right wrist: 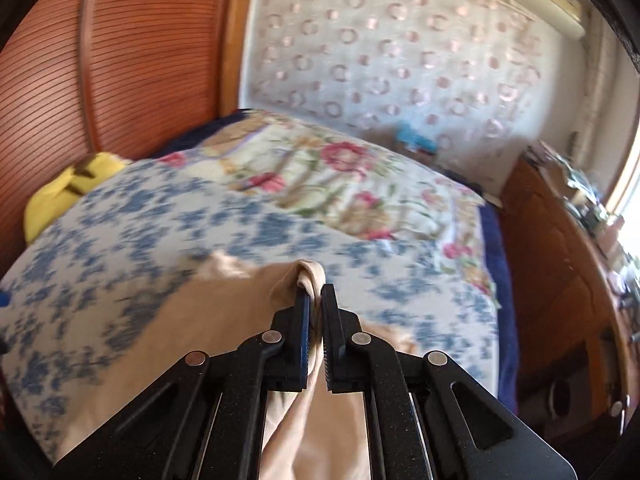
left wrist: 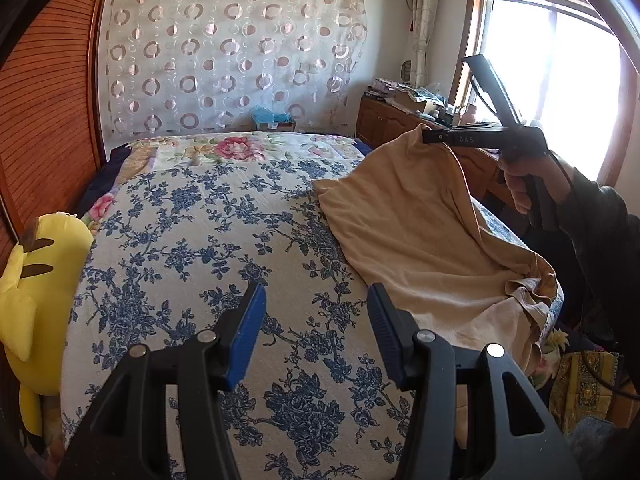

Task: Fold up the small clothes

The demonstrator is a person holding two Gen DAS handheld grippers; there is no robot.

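Observation:
A tan garment [left wrist: 416, 232] lies on the right side of the bed, one corner lifted. My right gripper [left wrist: 430, 136] is shut on that lifted corner and holds it above the bed; in the right wrist view the tan garment [right wrist: 224, 320] is pinched between the fingers of my right gripper [right wrist: 316, 296] and hangs below them. My left gripper [left wrist: 316, 300] is open and empty, low over the blue floral bedspread [left wrist: 192, 232], to the left of the garment. The garment's near end is bunched at the bed's right edge.
A yellow plush toy [left wrist: 36, 292] sits at the bed's left edge against a wooden slatted wall [left wrist: 48, 120]. A floral pillow area [left wrist: 240, 148] lies at the far end. A cluttered wooden cabinet [left wrist: 396, 120] stands right of the bed under a window.

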